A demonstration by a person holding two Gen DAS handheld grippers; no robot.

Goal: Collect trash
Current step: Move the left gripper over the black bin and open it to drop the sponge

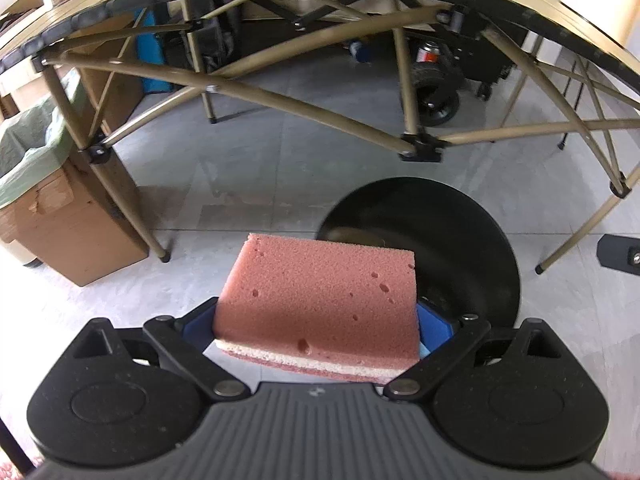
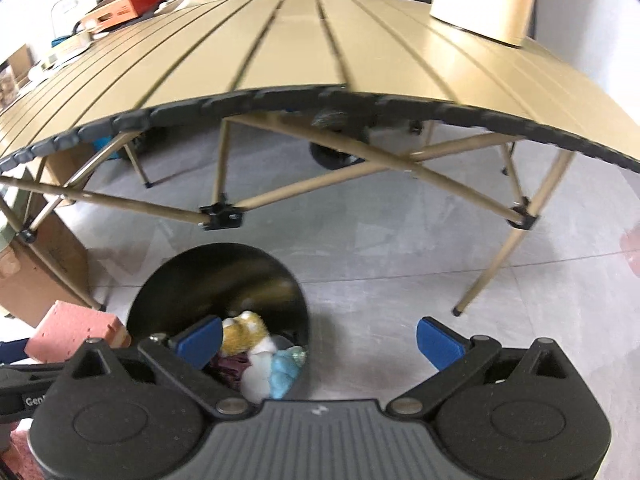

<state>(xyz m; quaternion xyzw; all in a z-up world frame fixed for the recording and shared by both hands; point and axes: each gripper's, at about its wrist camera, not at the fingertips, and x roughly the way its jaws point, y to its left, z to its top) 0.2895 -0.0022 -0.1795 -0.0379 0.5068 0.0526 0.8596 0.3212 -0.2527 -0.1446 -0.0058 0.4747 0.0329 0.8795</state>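
Left claw: my pads pinch the pink rectangular foam sponge, just beside the round black bin.
Right claw: spread, empty, over bin's rim.

"Gen" cut off on black strap, nothing else legible

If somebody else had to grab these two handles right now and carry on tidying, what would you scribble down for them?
Left gripper: shut on the pink sponge, held in the air just short of the black bin, on its left side.
Right gripper: open and empty, hovering over the bin's near edge.
Bin: on the floor in front of the folding table. It already holds a yellow-and-white soft item, something light blue and other scraps.
Done: those pieces are binned.
Left: move the sponge over the opening and release it. The visible tabletop shows only a pale upright container at the far right and no loose trash.
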